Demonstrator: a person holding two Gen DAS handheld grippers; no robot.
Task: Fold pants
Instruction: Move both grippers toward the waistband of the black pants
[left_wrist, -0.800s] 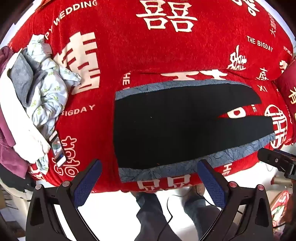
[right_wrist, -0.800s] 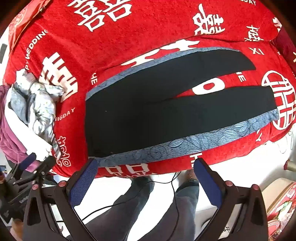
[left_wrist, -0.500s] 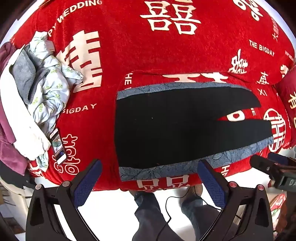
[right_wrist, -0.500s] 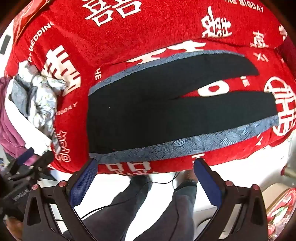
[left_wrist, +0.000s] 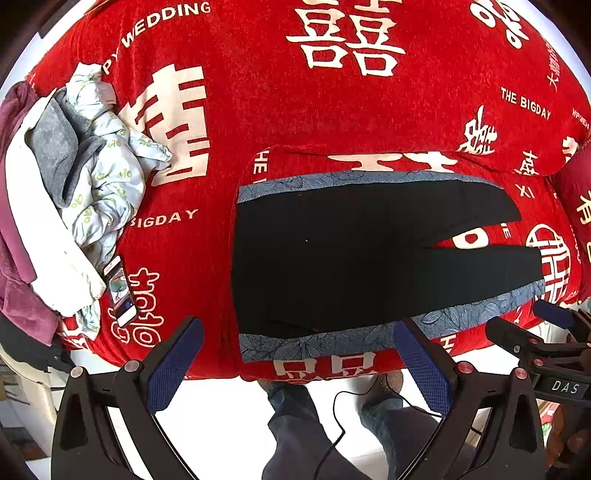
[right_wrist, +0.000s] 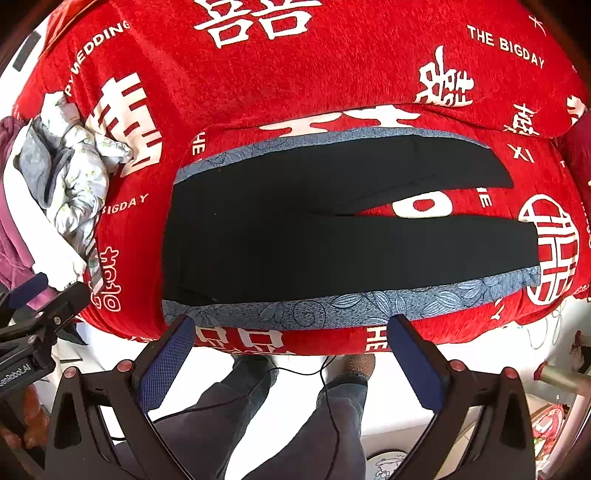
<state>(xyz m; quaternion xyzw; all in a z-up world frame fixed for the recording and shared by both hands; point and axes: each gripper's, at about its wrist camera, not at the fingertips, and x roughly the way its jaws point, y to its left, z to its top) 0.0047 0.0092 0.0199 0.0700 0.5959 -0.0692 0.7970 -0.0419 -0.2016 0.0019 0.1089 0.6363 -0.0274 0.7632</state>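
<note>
Black pants (left_wrist: 351, 254) with blue-grey patterned side stripes lie flat on a red printed blanket (left_wrist: 332, 110), waist to the left, two legs spread apart to the right. They also show in the right wrist view (right_wrist: 314, 229). My left gripper (left_wrist: 299, 354) is open and empty, hovering at the near edge below the waist end. My right gripper (right_wrist: 291, 343) is open and empty, above the near stripe. The right gripper shows at the left view's right edge (left_wrist: 535, 328), the left gripper at the right view's left edge (right_wrist: 40, 295).
A pile of crumpled clothes (left_wrist: 85, 177) lies at the left of the blanket, with a phone (left_wrist: 120, 291) beside it. The person's legs (left_wrist: 332, 424) and a black cable stand below the near edge. A red pillow (left_wrist: 576, 206) sits at the right.
Both grippers have drifted slightly toward the pants, which sit a little lower and larger in view. The pants have not moved. Both grippers stay open.
</note>
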